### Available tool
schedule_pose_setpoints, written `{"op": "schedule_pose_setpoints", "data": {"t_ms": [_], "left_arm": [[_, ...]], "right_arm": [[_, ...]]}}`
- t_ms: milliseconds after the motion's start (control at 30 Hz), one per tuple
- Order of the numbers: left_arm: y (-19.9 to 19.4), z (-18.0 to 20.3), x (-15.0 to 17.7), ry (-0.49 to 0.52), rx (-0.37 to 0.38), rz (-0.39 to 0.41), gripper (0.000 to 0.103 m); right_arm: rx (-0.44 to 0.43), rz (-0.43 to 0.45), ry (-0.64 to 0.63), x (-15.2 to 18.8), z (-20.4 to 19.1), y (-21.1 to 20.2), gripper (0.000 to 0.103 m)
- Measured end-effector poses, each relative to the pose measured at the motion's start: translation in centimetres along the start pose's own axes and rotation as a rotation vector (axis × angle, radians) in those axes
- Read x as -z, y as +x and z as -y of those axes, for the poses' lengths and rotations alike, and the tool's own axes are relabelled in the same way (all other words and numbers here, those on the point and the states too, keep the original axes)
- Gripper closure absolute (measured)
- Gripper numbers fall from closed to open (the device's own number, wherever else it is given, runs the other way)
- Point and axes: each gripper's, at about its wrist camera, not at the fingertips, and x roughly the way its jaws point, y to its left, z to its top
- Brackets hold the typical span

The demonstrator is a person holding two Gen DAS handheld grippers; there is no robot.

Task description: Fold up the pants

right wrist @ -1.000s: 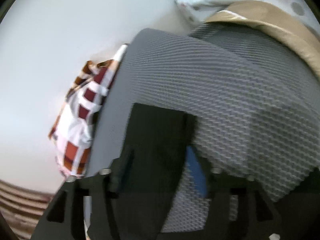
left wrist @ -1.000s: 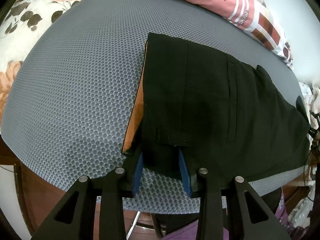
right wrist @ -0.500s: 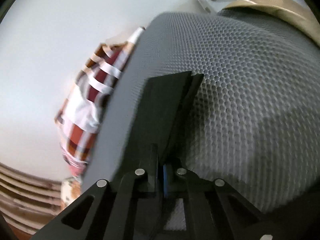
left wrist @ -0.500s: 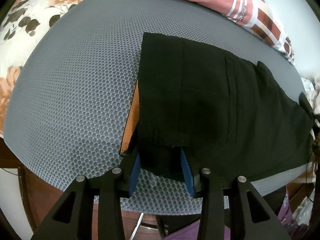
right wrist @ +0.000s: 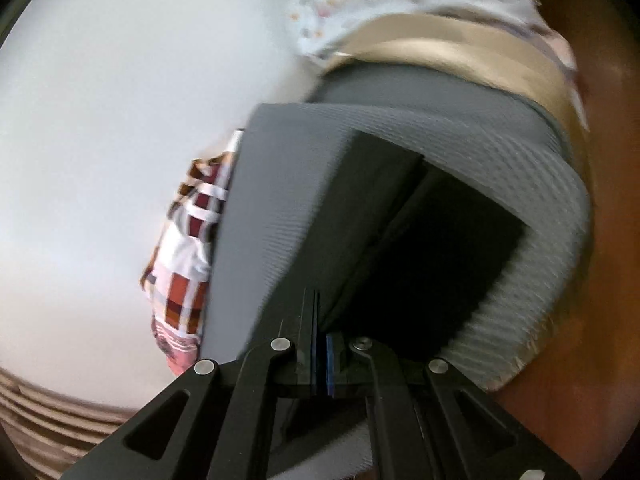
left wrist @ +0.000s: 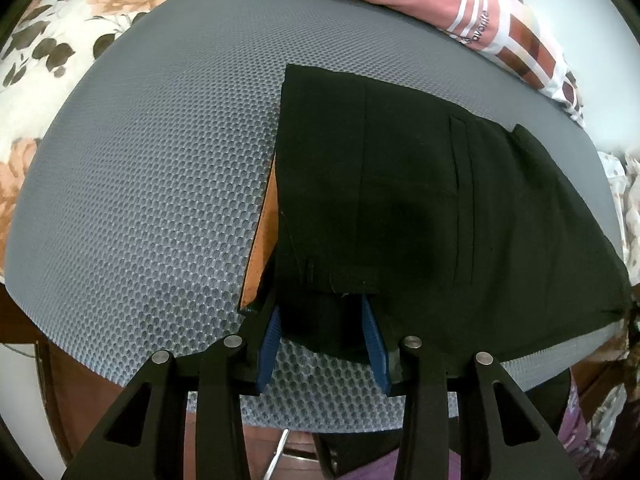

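Note:
Black pants (left wrist: 420, 208) lie folded flat on the grey mesh table mat (left wrist: 160, 184), with an orange lining edge (left wrist: 262, 240) showing at their left side. My left gripper (left wrist: 322, 328) is open, its blue pads either side of the near edge of the pants. In the right wrist view the pants (right wrist: 420, 248) are a dark, blurred shape. My right gripper (right wrist: 320, 344) is shut on a fold of the black fabric.
A pink and checked cloth (left wrist: 480, 12) lies along the mat's far edge and also shows in the right wrist view (right wrist: 188, 260). A floral cloth (left wrist: 60, 40) is at the left. A dotted white cloth (right wrist: 400, 4) and a tan band (right wrist: 460, 48) lie beyond the mat.
My right gripper closed from open onto the pants fabric and the view swung. The left gripper stayed open at the near edge of the pants.

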Motion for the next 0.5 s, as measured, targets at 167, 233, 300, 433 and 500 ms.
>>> {"op": "schedule_pose_setpoints", "data": {"t_ms": [167, 233, 300, 433, 500], "left_arm": [[0.1, -0.1, -0.3, 0.007, 0.011, -0.011, 0.063], [0.1, -0.2, -0.3, 0.007, 0.016, -0.014, 0.063], [0.1, -0.3, -0.4, 0.011, 0.022, -0.014, 0.063], [0.1, -0.3, -0.3, 0.023, 0.029, -0.015, 0.063], [0.0, -0.4, -0.3, 0.03, 0.03, -0.017, 0.063]], "right_arm": [[-0.002, -0.019, 0.076, 0.9, 2.8, 0.4, 0.099], [-0.01, -0.012, 0.076, 1.0, 2.7, 0.2, 0.099], [-0.025, -0.005, 0.08, 1.0, 2.4, -0.4, 0.099], [0.01, -0.006, 0.048, 0.7, 1.9, -0.4, 0.1], [-0.029, -0.03, 0.109, 0.5, 3.6, 0.1, 0.101]]}}
